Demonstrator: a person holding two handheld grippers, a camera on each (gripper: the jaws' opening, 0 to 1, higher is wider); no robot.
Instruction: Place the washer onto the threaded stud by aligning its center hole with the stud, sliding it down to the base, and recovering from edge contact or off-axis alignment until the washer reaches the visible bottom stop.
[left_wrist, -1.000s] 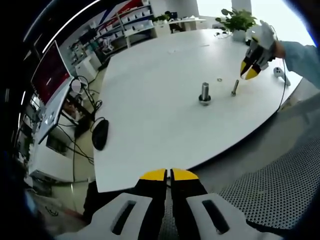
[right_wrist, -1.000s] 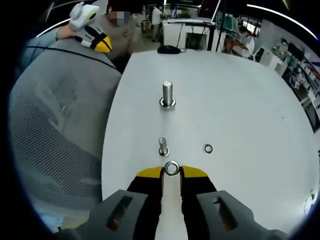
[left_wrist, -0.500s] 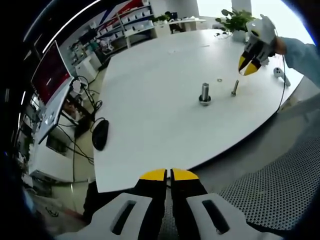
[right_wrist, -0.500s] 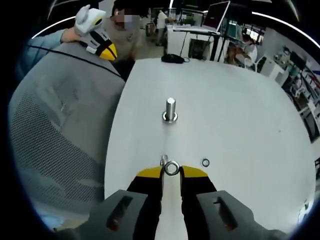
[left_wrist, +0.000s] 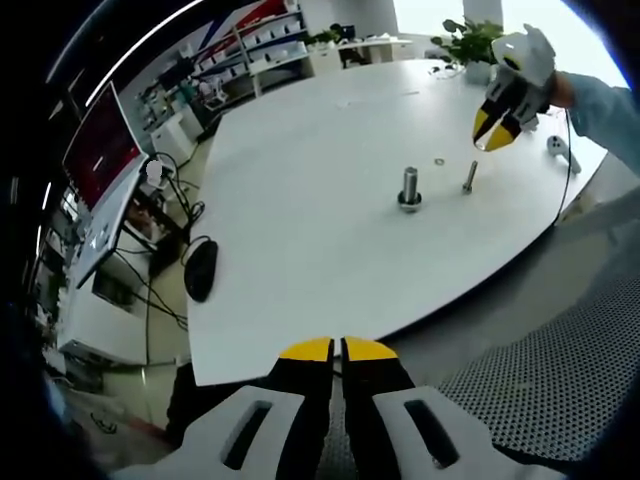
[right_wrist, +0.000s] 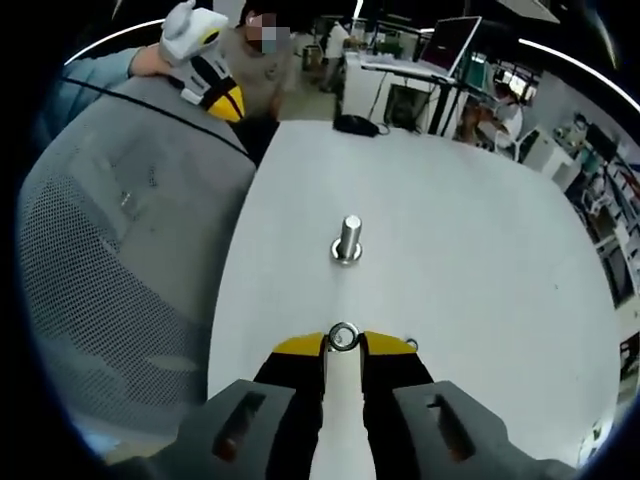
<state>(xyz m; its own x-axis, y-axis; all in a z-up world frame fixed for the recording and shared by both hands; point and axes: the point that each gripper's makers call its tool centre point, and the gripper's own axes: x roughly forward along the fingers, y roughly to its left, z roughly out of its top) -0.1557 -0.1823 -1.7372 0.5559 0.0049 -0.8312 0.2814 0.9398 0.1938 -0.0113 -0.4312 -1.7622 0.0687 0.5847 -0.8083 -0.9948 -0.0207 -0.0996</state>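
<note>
So the surface is a big white rounded tabletop in an open office or lab, and it's mostly bare. In the left gripper view there's a black computer mouse near its left edge, a potted plant at the upper right, shelving along the back wall at the top, and a monitor with a red screen at the left with cables hanging below it. A grey mesh chair back takes up the left side of the right gripper view. No brand or writing that I can read anywhere, it's all too small and blurry. The left hand-held gripper sits at the bottom centre of its view, off the near edge of the surface, jaws pressed together with nothing between them. The right hand-held gripper has the washer pinched between its yellow tips at lower centre of its view. The large threaded stud stands upright in mid-frame beyond the washer, well apart from it. In the left gripper view a thinner bolt stands right of that stud, with a spare washer lying flat near it.
</note>
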